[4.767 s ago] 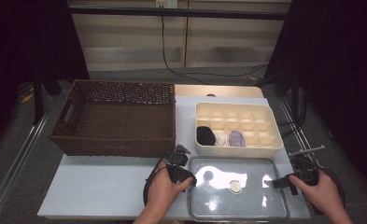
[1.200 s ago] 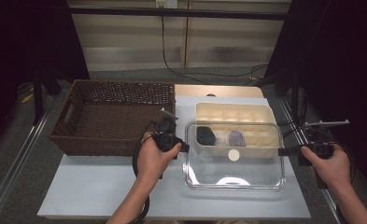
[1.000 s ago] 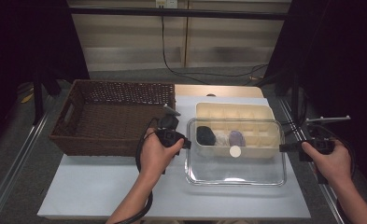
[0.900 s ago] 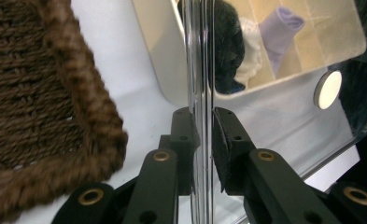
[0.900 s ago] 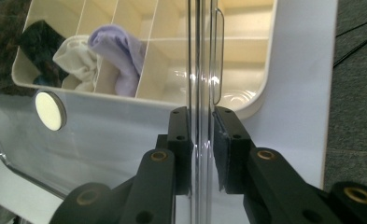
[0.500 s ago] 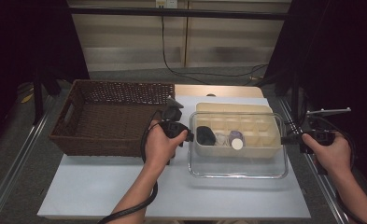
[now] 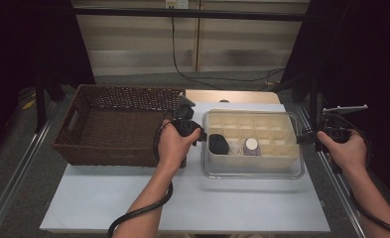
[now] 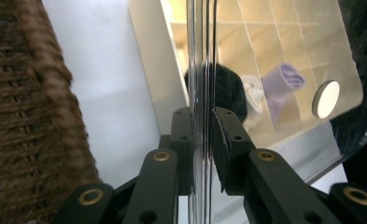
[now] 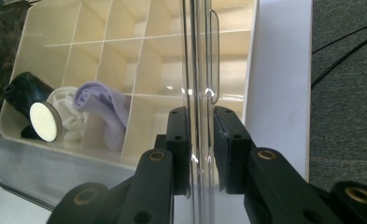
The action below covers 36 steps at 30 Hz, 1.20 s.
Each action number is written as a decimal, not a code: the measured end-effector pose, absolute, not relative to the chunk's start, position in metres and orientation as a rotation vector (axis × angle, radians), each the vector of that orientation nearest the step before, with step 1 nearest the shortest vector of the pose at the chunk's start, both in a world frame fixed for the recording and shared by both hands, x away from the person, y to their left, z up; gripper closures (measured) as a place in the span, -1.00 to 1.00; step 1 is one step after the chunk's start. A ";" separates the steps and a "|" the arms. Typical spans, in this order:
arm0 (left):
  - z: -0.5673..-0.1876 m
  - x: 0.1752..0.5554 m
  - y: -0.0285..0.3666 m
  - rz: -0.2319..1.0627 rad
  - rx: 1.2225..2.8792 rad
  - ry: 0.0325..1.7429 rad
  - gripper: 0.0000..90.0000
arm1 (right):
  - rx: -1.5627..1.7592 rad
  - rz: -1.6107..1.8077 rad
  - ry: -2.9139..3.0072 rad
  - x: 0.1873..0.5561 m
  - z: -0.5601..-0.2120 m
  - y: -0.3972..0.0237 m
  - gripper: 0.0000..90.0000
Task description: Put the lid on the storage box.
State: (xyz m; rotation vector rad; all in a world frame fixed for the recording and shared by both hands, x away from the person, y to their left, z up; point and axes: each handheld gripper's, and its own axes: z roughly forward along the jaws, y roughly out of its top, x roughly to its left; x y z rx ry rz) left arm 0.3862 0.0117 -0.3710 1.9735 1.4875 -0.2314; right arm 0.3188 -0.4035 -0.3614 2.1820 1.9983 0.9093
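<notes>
The left gripper and the right gripper each clamp one end of the clear lid. It hangs above the divided box (rolled cloths inside), beside the wicker basket.

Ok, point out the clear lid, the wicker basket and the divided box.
clear lid [image 7: 254, 166], high view, its bare near edge strip.
wicker basket [image 7: 110, 152], high view, its near outer wall.
divided box [image 9: 41, 21], right gripper view, an empty compartment's wall.
</notes>
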 end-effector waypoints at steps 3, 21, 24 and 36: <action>-0.373 0.389 0.010 -0.196 1.989 1.486 0.76 | 2.183 0.922 1.985 0.322 -0.368 -0.403 0.70; -0.378 0.395 0.011 -0.148 1.973 1.474 0.66 | 2.069 0.818 2.000 0.328 -0.381 -0.389 0.50; -0.375 0.395 0.011 -0.151 1.990 1.463 0.66 | 2.047 0.795 2.011 0.329 -0.383 -0.384 0.50; -0.370 0.375 0.018 -0.141 2.025 1.383 0.64 | 2.040 0.761 2.005 0.329 -0.387 -0.382 0.55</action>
